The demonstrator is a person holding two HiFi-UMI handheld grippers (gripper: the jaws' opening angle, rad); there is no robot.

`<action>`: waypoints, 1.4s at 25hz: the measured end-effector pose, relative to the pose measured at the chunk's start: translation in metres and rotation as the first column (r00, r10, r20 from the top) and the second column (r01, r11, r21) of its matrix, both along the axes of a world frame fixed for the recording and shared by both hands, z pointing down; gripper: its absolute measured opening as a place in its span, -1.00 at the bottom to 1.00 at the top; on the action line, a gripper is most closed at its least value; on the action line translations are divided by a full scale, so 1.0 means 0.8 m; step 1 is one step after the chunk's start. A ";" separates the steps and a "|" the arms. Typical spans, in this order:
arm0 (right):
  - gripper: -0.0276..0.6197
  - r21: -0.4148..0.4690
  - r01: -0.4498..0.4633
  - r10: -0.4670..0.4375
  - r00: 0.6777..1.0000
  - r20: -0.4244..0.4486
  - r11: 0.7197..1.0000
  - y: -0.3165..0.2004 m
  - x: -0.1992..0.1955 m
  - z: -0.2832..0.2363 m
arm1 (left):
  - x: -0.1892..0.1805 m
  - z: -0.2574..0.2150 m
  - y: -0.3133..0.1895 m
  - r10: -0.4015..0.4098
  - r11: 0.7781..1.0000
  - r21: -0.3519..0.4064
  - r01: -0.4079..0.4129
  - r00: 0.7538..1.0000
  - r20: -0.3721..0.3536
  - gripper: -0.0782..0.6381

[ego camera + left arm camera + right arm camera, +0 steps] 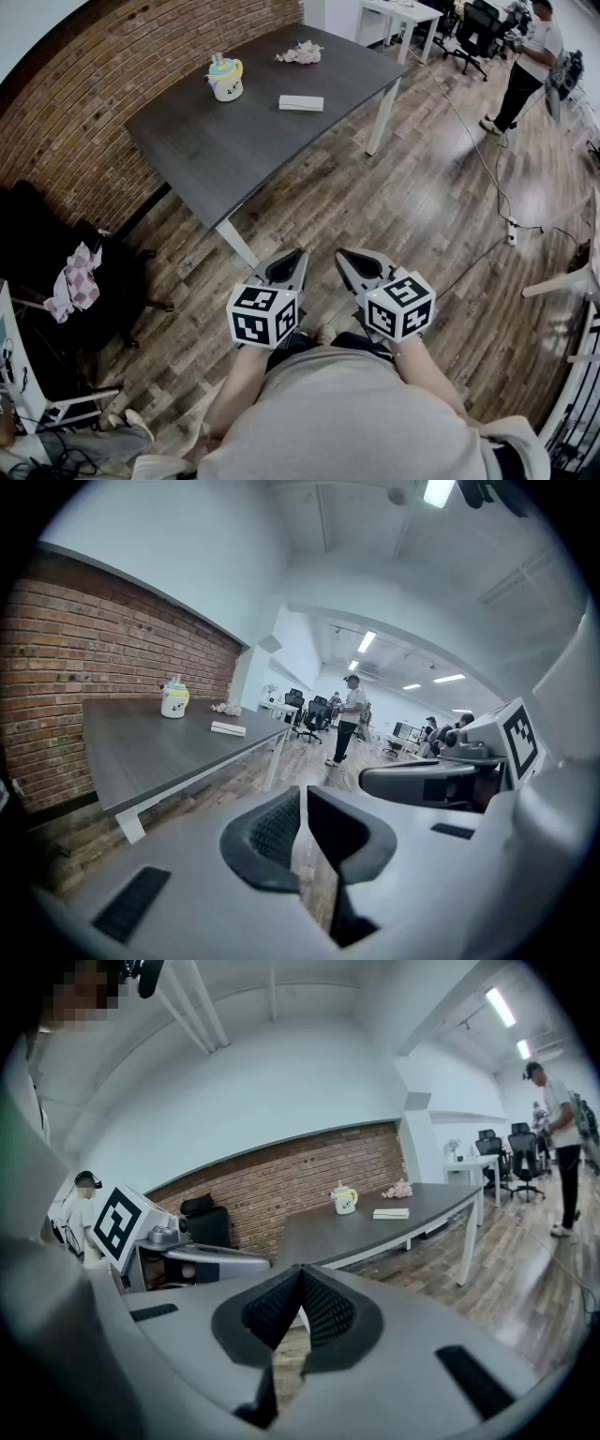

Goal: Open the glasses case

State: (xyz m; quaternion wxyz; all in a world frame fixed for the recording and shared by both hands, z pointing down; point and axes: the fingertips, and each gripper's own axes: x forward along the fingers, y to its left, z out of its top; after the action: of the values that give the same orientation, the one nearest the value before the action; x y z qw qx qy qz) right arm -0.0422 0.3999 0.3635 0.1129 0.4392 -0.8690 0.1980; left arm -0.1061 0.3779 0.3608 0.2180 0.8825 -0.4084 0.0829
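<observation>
- Two grippers hang side by side over the wooden floor (403, 206), just in front of the person's torso, at 6 o'clock in the head view. Both are well apart from the tabletop (234, 150).
- Left gripper (292, 258): clenched on nothing. Its own view shows the jaws drawn together at the tips (302, 794), with only floor behind them.
- Right gripper (347, 258): clenched too, also empty. Its ribbed pads meet at the tip (300, 1274).
- Each gripper's marker cube shows in the other's view: the right one at 3 o'clock in the left gripper view, the left one at 9 o'clock in the right gripper view.
- Case (301, 103): a flat white box lying on the dark tabletop, at 12 o'clock from the grippers and far from them. It looks shut, and nothing touches it. It also shows in both gripper views (228, 728) (391, 1213).
- Mug (225, 77): stands upright at 10 o'clock from the case, near it but apart.
- Pink bundle (302, 53): lies at 12 o'clock from the case, close to the tabletop's far edge; I cannot tell what it is.
- Brick wall (94, 84): runs along the tabletop's 9 o'clock side.
- Person (525, 61): stands on the floor at 2 o'clock in the head view.
</observation>
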 end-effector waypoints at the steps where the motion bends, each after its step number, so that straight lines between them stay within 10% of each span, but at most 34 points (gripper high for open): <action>1: -0.91 0.000 0.000 0.000 1.000 0.001 1.000 -0.001 0.001 0.000 | 0.000 0.001 -0.001 -0.002 1.000 -0.004 0.002 1.000 0.000 -0.67; 31: -0.66 0.015 0.035 -0.036 0.998 0.045 0.999 -0.013 0.049 0.014 | 0.032 0.016 -0.015 -0.124 0.992 0.023 0.123 0.991 0.043 -0.65; 35: -0.63 0.010 0.025 -0.026 0.998 0.053 1.000 -0.024 0.050 0.018 | 0.034 0.017 -0.022 -0.110 0.994 0.024 0.109 0.993 0.046 -0.34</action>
State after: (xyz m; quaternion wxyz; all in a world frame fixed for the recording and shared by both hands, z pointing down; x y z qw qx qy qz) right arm -0.0021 0.3804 0.3776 0.0904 0.4231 -0.8781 0.2041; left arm -0.0793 0.3604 0.3747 0.2032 0.8589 -0.4619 0.0873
